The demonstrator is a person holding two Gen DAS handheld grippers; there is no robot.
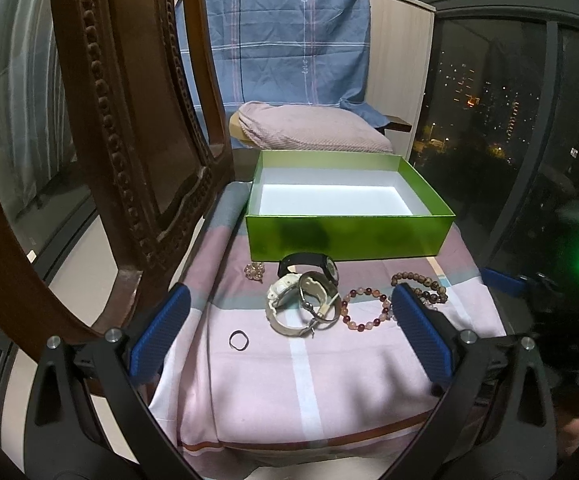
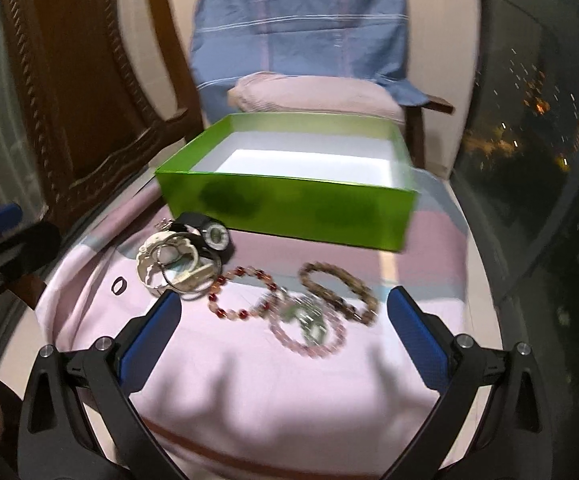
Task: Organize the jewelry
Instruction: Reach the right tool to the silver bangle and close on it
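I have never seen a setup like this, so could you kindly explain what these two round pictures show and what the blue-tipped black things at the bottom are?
No robot is involved: a person carries one pair of hand-held tongs in each hand, and each has a fisheye camera looking forward along its two fingers. One picture comes from the left tongs, the other from the right tongs. Both stand open and hold nothing. Ahead is a table under a pink checked cloth with an open green box, empty inside. In front of it lie a black watch, a white watch, a red and pink bead bracelet, a brown bead bracelet and a small ring.
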